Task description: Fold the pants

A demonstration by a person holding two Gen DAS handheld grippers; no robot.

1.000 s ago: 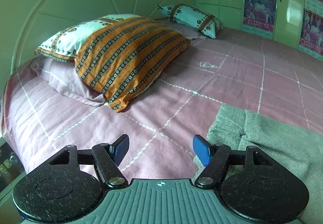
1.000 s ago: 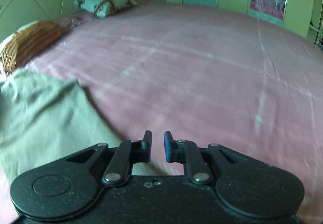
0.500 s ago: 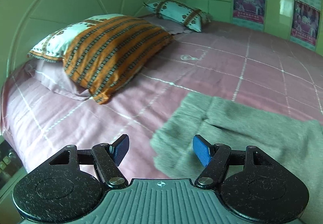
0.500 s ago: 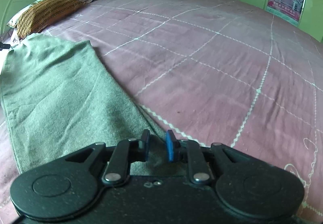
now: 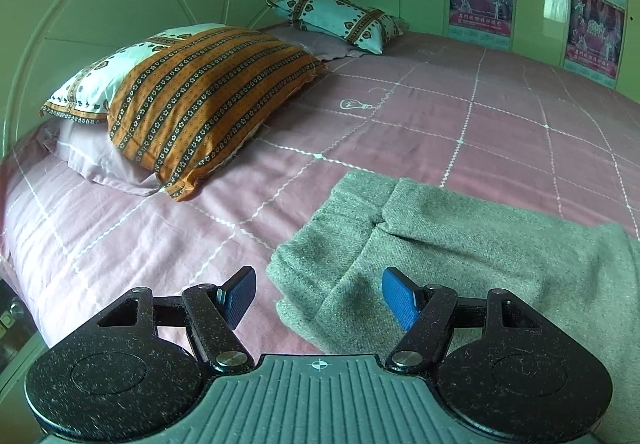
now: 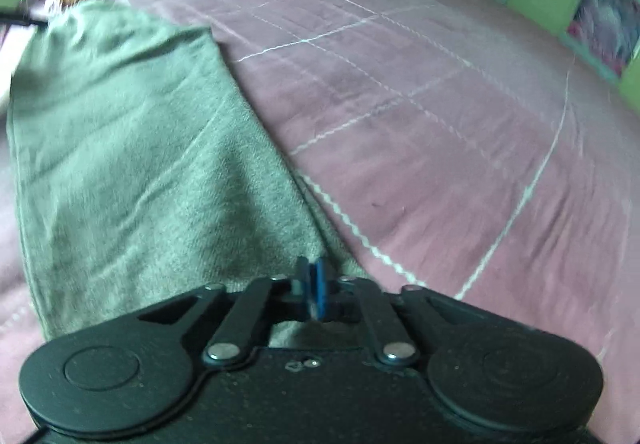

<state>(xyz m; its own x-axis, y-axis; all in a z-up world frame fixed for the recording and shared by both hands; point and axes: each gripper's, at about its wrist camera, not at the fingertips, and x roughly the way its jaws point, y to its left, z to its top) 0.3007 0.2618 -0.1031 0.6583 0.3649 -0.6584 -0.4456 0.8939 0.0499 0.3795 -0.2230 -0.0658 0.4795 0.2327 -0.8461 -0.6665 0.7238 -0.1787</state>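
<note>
Jaws of the right gripper (image 6: 312,290) have just been pressed fully together above the pants (image 6: 132,164); whether cloth is pinched cannot be told. The left gripper (image 5: 318,296) is spread, with a corner of the pants lying just beyond its pads. A lift could come up empty. No containers are seen on the bedsheet (image 5: 460,132).

Grey-green woven pants (image 5: 460,244) lie on a dusty pink bedsheet (image 5: 400,124) crossed by a grid of thin white zigzag lines, with a small white lightbulb motif. At the head edge of the bed, an orange pillow (image 5: 200,96) has dark stripes of tiny white flowers; a pale blue pillow (image 5: 340,20) has brown heart-patterned bands. The walls are light green. Each black gripper has blue pads (image 5: 398,296).
</note>
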